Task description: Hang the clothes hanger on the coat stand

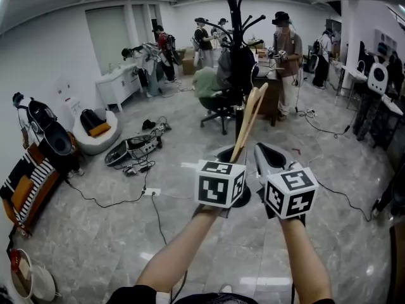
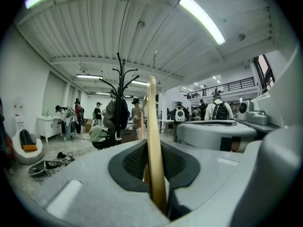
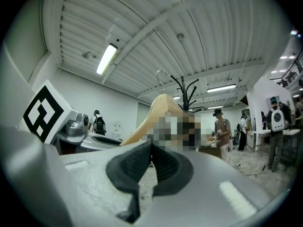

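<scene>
The wooden clothes hanger (image 1: 250, 116) slants up and away from my left gripper (image 1: 231, 164), which is shut on its lower end. In the left gripper view the hanger (image 2: 152, 117) stands edge-on, pinched between the pads of the left gripper (image 2: 154, 148), with its metal hook on top. The black coat stand (image 1: 235, 18) rises just beyond, with dark garments on it and its round base on the floor. My right gripper (image 1: 267, 154) sits beside the left one, shut and holding nothing. In the right gripper view the hanger (image 3: 142, 126) lies past the closed right gripper (image 3: 151, 150), and the coat stand (image 3: 189, 89) is behind it.
A person sits on an office chair (image 1: 218, 109) right behind the stand. Several people stand at the back (image 1: 286, 49). Cables and gear (image 1: 136, 147) lie on the floor to the left, near a white seat (image 1: 95, 135) and a cabinet (image 1: 117, 84). Desks line the right wall (image 1: 373, 87).
</scene>
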A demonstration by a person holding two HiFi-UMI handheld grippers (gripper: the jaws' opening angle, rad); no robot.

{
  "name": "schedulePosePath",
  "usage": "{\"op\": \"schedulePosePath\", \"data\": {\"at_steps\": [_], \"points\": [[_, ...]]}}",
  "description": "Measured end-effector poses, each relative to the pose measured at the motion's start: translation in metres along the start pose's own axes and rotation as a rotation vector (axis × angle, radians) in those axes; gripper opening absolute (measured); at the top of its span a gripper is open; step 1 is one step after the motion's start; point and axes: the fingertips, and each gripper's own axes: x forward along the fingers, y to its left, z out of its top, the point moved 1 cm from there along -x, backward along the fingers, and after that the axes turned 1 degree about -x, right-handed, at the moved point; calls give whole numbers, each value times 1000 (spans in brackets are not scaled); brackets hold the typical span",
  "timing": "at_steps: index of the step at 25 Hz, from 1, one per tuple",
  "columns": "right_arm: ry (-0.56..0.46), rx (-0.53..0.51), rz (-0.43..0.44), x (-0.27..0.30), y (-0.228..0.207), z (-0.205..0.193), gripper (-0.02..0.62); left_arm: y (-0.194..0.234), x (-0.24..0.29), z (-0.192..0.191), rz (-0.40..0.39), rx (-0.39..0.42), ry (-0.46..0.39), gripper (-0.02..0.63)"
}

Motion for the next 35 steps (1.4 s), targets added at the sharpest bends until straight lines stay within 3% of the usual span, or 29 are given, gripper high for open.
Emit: {"op": "schedulePosePath", "data": {"at_steps": [16, 35], "points": [[27, -19, -31, 45, -64, -14, 0, 11, 83, 1, -32, -20, 1, 41], [44, -34, -98, 214, -160, -20, 0, 118, 251, 26, -102, -23, 15, 41]]}}
